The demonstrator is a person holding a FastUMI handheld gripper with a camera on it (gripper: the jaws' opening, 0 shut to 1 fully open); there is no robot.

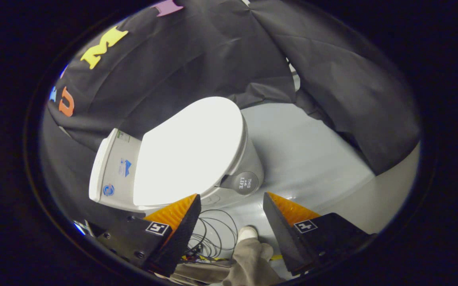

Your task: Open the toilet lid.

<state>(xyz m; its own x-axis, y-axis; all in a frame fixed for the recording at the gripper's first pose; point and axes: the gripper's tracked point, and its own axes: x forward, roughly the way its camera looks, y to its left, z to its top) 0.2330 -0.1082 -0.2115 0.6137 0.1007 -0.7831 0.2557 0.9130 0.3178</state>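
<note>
Nothing is done yet: the toilet lid (189, 151) lies flat and closed on the toilet (245, 159), just beyond the tool (232, 206) (fingers spread wide, gripping nothing). Reaching its rim and lifting probably remain.

Black cloth wall (221, 51) draped, creased — pale grey glossy floor (312, 151).

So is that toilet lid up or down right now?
Down. The toilet lid lies flat over the bowl, and the gripper is open, its fingers apart and short of the lid.
</note>
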